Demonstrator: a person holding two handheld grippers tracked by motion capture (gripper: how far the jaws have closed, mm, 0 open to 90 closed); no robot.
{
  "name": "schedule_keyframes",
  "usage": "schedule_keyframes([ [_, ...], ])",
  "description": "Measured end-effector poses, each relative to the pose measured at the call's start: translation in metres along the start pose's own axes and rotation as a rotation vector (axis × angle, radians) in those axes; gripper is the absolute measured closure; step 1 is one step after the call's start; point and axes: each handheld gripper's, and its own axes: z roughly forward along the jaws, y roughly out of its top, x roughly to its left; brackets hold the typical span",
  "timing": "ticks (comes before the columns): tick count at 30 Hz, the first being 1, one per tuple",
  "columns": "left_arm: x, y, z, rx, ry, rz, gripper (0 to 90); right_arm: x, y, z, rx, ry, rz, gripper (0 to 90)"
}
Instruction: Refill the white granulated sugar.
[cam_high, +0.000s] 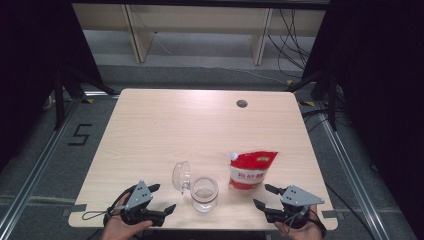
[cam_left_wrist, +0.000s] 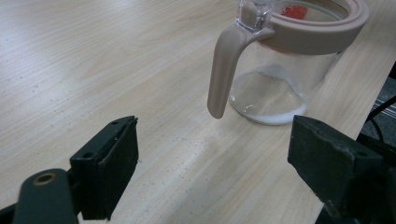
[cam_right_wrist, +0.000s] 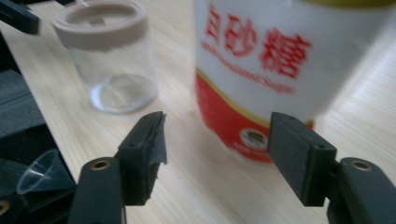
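Observation:
A clear glass jar (cam_high: 205, 194) with a beige rim stands near the table's front edge, its hinged lid (cam_high: 181, 176) swung open to the left. A thin layer of white grains lies on its bottom. A red and white sugar pouch (cam_high: 251, 170) with a white cap stands just right of it. My left gripper (cam_high: 165, 196) is open, left of the jar and apart from it. In the left gripper view the jar's beige clasp (cam_left_wrist: 224, 70) hangs ahead of the open left gripper (cam_left_wrist: 212, 158). My right gripper (cam_high: 260, 195) is open, just short of the pouch (cam_right_wrist: 261, 60), with nothing between its fingers.
The wooden table (cam_high: 165, 125) has a round cable hole (cam_high: 242, 103) at the back right. Both hands rest at the front edge. A small clear funnel (cam_right_wrist: 39, 175) shows below the table edge in the right gripper view. Pale furniture legs stand beyond the table.

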Motion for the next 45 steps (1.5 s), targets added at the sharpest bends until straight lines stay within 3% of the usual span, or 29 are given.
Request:
schedule_keyframes([
  [3,0.000,-0.001,0.001,0.002,-0.002,0.008,16.1,-0.009,-0.004,-0.002,-0.010,-0.022,-0.011,34.1],
  [4,0.001,-0.001,0.001,0.020,0.004,0.020,16.2,-0.009,-0.006,-0.003,0.016,-0.038,0.042,33.0],
  [6,0.001,-0.002,0.001,0.009,-0.001,0.006,16.2,-0.017,-0.007,-0.001,0.006,-0.041,0.013,32.1],
  [7,0.002,-0.002,0.000,0.016,0.004,0.020,16.2,-0.019,-0.008,0.000,-0.003,-0.046,-0.001,31.6],
  [8,0.003,-0.003,-0.001,0.013,0.004,0.009,16.2,-0.018,-0.009,-0.001,0.006,-0.057,0.034,30.1],
  [9,0.004,-0.003,-0.001,0.014,0.009,0.018,16.2,-0.023,-0.008,0.000,-0.015,-0.053,0.007,28.8],
  [10,0.005,-0.004,-0.001,0.011,0.013,0.004,16.2,-0.022,-0.007,-0.001,-0.007,-0.060,0.030,28.8],
  [11,0.005,-0.003,-0.001,0.009,0.015,0.008,16.2,-0.026,-0.006,0.000,-0.031,-0.065,-0.001,28.0],
  [12,0.005,-0.003,-0.001,0.010,0.015,0.006,16.1,-0.026,-0.006,0.001,-0.031,-0.058,0.013,26.4],
  [13,0.005,-0.003,-0.001,0.022,0.014,0.016,16.2,-0.029,-0.006,0.002,-0.037,-0.069,-0.009,25.7],
  [14,0.004,-0.003,0.000,0.016,0.012,0.017,16.3,-0.032,-0.006,0.006,-0.028,-0.049,-0.003,24.7],
  [16,0.002,-0.003,0.002,0.015,0.006,0.007,16.4,-0.036,-0.007,0.010,-0.021,-0.053,-0.021,22.9],
  [17,0.002,-0.003,0.002,0.023,0.006,0.020,16.4,-0.037,-0.007,0.011,-0.021,-0.054,-0.013,22.9],
  [18,0.002,-0.003,0.002,0.022,0.005,0.023,16.4,-0.040,-0.006,0.013,-0.035,-0.047,-0.038,23.2],
  [21,0.004,-0.004,0.002,0.036,0.012,0.031,16.4,-0.042,-0.004,0.019,-0.046,-0.013,-0.011,23.3],
  [22,0.003,-0.004,0.003,0.025,0.001,0.012,16.4,-0.045,-0.002,0.021,-0.051,-0.005,-0.039,23.3],
  [24,0.003,-0.005,0.003,0.029,-0.001,0.021,16.5,-0.048,0.001,0.027,-0.061,0.002,-0.075,22.6],
  [26,0.003,-0.005,0.003,0.030,-0.002,0.015,16.6,-0.048,0.004,0.031,-0.065,0.019,-0.070,22.4],
  [28,0.003,-0.005,0.003,0.030,-0.002,0.015,16.7,-0.050,0.006,0.035,-0.079,0.030,-0.105,21.8],
  [32,0.003,-0.005,0.004,0.037,0.008,0.017,16.8,-0.051,0.009,0.044,-0.083,0.050,-0.082,20.1],
  [35,0.003,-0.006,0.005,0.033,-0.004,0.026,16.8,-0.054,0.011,0.050,-0.103,0.078,-0.097,20.5],
  [38,0.001,-0.006,0.006,0.026,-0.006,0.000,16.7,-0.053,0.013,0.055,-0.128,0.095,-0.059,22.0],
  [39,0.001,-0.006,0.006,0.025,-0.006,0.000,16.7,-0.054,0.014,0.056,-0.128,0.115,-0.072,22.5],
  [41,0.002,-0.006,0.006,0.030,-0.008,0.011,16.7,-0.054,0.016,0.058,-0.126,0.112,-0.107,23.8],
  [45,0.001,-0.006,0.005,0.028,-0.012,0.011,16.7,-0.051,0.019,0.059,-0.131,0.111,-0.113,25.6],
])
